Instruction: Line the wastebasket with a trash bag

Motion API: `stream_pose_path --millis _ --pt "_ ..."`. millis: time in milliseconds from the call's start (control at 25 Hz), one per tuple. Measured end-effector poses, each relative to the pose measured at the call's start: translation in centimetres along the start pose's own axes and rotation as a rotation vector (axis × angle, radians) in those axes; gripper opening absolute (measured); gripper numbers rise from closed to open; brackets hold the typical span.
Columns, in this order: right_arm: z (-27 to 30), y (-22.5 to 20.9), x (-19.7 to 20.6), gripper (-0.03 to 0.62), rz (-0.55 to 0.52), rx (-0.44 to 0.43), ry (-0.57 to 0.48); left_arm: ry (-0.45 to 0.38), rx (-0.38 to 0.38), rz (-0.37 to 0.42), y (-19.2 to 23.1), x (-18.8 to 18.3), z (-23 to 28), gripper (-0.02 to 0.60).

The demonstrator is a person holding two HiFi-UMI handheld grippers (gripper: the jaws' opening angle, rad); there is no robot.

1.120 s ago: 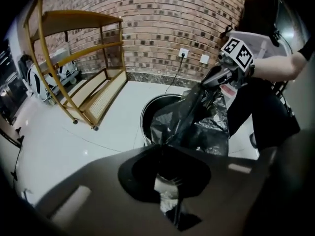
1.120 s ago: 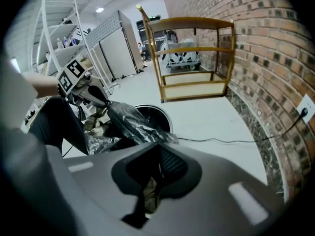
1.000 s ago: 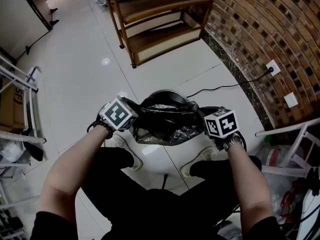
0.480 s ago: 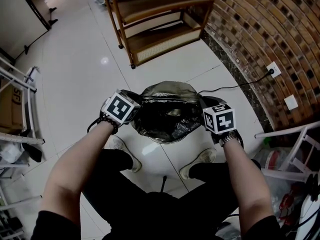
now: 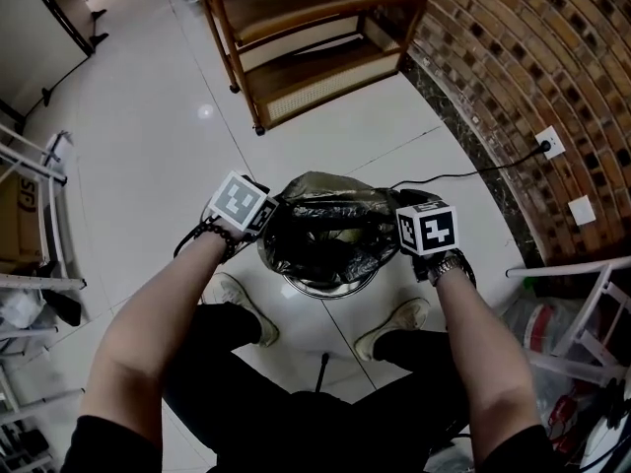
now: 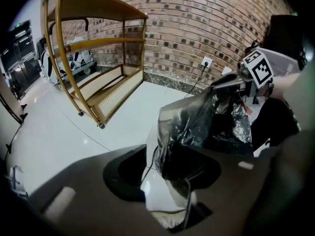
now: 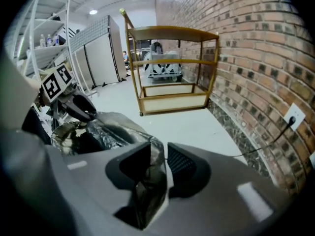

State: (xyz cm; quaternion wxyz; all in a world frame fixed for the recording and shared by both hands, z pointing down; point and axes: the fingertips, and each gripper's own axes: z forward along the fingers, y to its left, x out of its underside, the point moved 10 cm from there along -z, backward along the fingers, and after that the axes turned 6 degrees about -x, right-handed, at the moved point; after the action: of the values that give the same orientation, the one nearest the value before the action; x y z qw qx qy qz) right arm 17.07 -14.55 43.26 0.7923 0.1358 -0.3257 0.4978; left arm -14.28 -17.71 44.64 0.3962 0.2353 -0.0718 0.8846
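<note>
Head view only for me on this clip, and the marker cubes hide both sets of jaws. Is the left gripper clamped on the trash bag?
Observer: No. In the left gripper view the jaws of the left gripper stand well apart, having just been opening. The trash bag film hangs between them, against one jaw, unpinched.
Operator: And the right one?
Observer: The right gripper has just been opening too, with a narrower gap. Bag film is draped over one jaw, between the pair.
</note>
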Motion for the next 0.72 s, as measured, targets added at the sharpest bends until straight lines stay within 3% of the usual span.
stream_pose_path --millis 160,480,720 --pt "1.4 -0.7 0.1 0.158 0.012 -0.042 0.026 0.014 0.032 -0.054 1.3 0.3 1.1 0.245" --pt "-0.3 -1.4 -1.0 0.202 0.020 -0.071 -0.045 -0.039 0.064 -0.080 1.9 0.5 0.0 0.251" --pt "-5.2 -1.1 0.5 0.203 0.119 -0.042 -0.129 -0.126 0.086 -0.200 1.9 2.4 -2.8 0.258"
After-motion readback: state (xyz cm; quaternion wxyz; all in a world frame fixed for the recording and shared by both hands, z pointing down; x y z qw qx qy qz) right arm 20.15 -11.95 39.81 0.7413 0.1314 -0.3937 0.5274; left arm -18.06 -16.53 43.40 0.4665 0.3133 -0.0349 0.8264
